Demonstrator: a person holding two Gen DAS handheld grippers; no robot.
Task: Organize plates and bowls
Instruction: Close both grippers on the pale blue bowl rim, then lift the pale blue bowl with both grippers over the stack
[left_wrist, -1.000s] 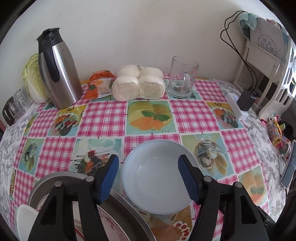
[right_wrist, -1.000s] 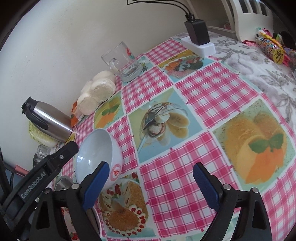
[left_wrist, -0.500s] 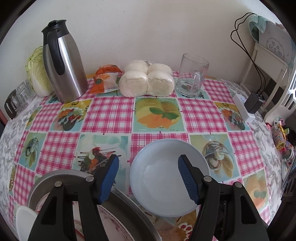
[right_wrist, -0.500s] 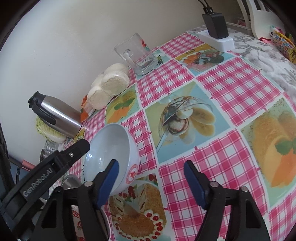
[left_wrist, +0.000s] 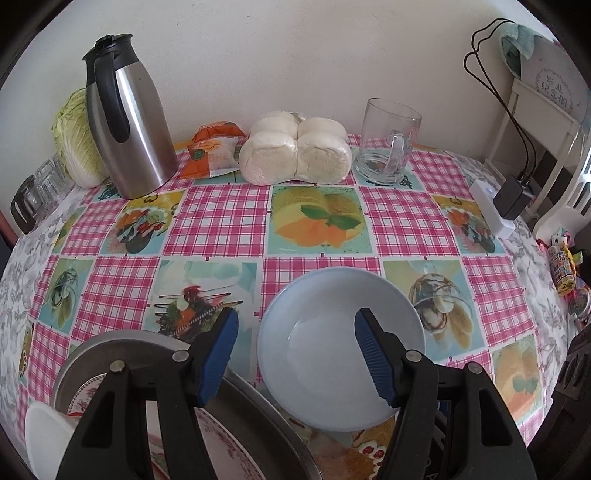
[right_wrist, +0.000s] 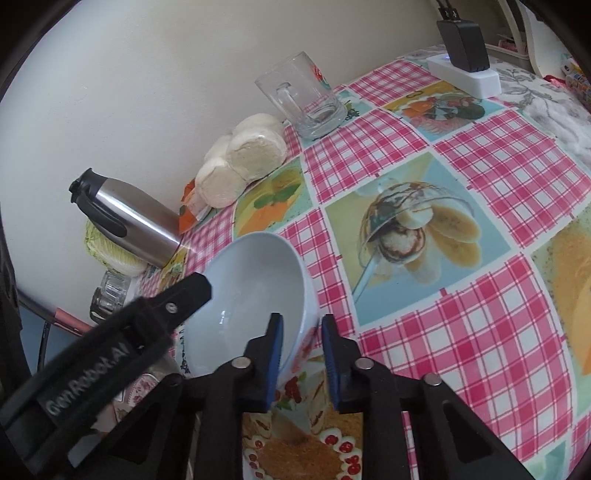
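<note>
Grab step: right gripper (right_wrist: 302, 357), jaws just closing, pinches bowl (right_wrist: 255, 295) rim at lower centre; left gripper (left_wrist: 295, 354) open, empty; next needs a level lift.

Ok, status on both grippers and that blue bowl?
Right gripper just closing, fingers astride the blue bowl rim. Left gripper open, empty, above the bowl. Metal tray of plates close beside it; nothing blocking.

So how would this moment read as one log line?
right gripper: closing astride pale blue bowl rim | left gripper: open, empty, above bowl | bowl on tablecloth
</note>
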